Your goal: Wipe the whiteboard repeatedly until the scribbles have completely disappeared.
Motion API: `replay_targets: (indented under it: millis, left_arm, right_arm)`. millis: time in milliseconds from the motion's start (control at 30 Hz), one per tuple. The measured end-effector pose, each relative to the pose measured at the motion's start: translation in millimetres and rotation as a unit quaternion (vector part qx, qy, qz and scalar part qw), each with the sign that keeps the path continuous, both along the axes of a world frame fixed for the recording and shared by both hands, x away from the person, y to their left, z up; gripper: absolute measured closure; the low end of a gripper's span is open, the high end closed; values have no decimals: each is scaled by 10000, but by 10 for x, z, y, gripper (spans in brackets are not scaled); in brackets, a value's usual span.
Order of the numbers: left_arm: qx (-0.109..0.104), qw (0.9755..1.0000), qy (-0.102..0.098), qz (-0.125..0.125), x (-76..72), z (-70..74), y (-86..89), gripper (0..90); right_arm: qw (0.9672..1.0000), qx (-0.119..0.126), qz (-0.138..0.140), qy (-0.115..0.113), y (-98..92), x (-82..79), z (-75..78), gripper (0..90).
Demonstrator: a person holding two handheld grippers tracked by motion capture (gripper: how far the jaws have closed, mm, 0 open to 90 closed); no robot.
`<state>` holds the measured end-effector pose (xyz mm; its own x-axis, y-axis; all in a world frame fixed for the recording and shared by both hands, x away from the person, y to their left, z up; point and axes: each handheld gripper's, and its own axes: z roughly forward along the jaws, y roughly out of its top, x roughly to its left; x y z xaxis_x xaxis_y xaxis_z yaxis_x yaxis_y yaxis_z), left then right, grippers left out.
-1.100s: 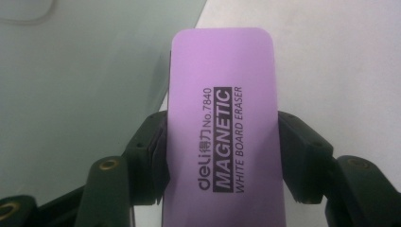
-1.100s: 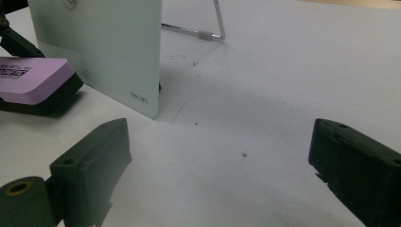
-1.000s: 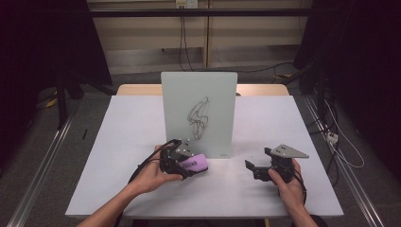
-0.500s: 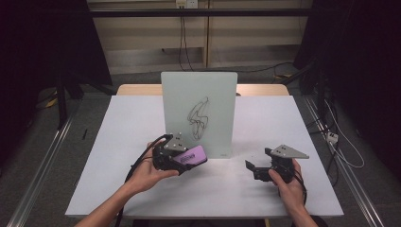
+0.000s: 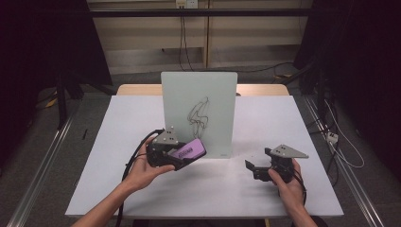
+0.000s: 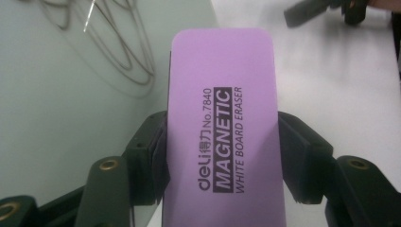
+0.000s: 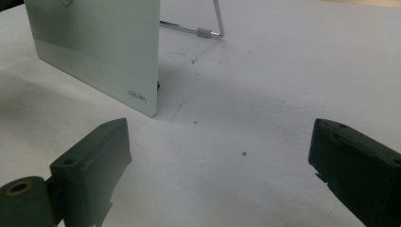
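**Bringing the eraser to the scribble**

The left gripper (image 5: 182, 156) is clamped on a purple magnetic whiteboard eraser (image 6: 222, 132), its 2 jaws pressed against the eraser's long sides at about mid-length. In the high view the eraser (image 5: 188, 151) hangs just in front of the lower left part of a small glass whiteboard (image 5: 198, 113) that stands upright on the white table (image 5: 94, 189). I cannot tell from these views whether the eraser touches the glass. A dark scribble (image 5: 197, 117) sits near the board's middle, above and to the right of the eraser.

The right gripper (image 5: 257, 169) rests low on the table, right of the board and well apart from it. Its jaws stand wide apart with nothing between them.

The step in hand looks like wiping the scribble off. To do it well:

1. Turn the eraser's wiping face flat to the glass, since a tilted face would leave streaks.
2. Raise it to the scribble's height before pressing.
3. Press lightly. The board leans on a thin wire stand (image 7: 208, 26) behind it, so a hard push could slide or tip it.
4. The free right gripper could brace the board's right edge.
5. Keep the grip firm, because the jaws hold smooth sides.
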<state>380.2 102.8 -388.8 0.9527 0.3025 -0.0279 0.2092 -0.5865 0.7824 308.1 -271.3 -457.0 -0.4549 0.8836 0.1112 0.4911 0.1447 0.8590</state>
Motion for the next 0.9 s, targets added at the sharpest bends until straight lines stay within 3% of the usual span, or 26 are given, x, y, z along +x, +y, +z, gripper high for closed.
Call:
replay_targets:
  millis: [400,667,900]
  left_arm:
    - [39,9992,-384,58,-10,286,23,409]
    - [-209,9981,-559,121,96,561,96,409]
    - [-173,9974,-674,160,142,629,75,409]
  right_arm:
    - [10000,0,23,-47,-35,-45,11,63]
    - [9999,-31,103,-42,4,-23,16,61]
    - [9999,-44,110,-54,9,-19,15,60]
